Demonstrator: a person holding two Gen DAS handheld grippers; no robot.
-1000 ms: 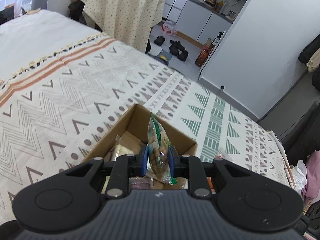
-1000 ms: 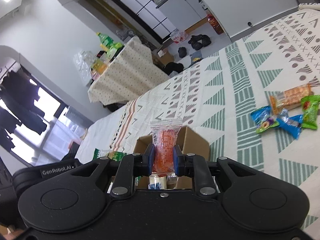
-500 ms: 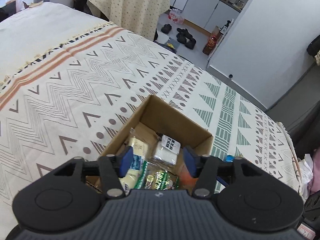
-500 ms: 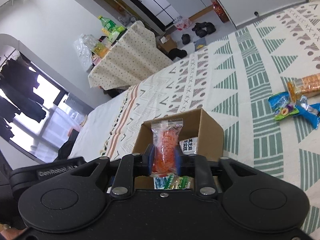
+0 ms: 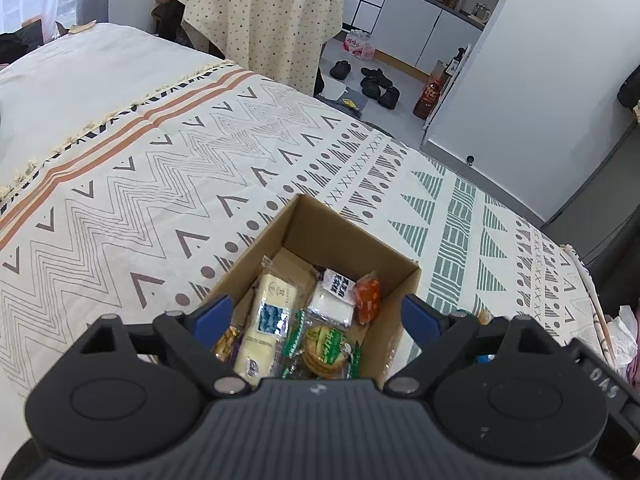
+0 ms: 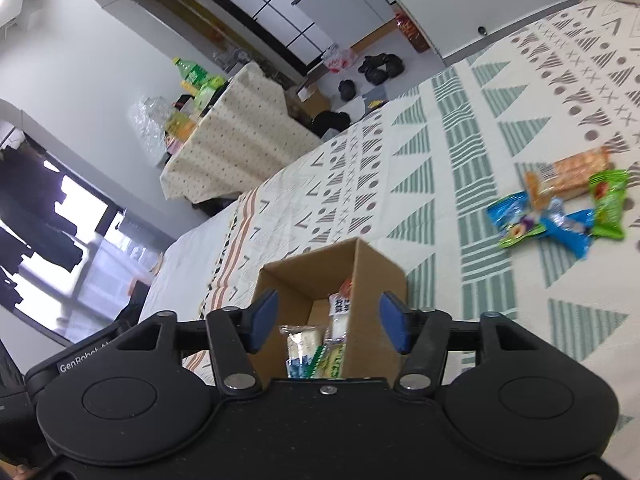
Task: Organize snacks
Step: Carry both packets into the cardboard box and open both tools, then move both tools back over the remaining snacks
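An open cardboard box sits on the patterned bed cover and holds several snack packets. Among them are a green biscuit packet, an orange packet against the right wall, a white packet and a pale yellow one. My left gripper hovers over the box, its jaws opening wide with nothing pinched between them. My right gripper hangs over the box's near side, jaws also opening and empty. Loose snacks lie on the cover to the right.
A cloth-covered table with bottles stands beyond the bed. Shoes lie on the floor near white cabinets. A grey wall panel rises at the right. The bed cover stretches left of the box.
Both grippers have opened. The green packet dropped from the left gripper into the box, and the orange packet dropped from the right gripper into it.
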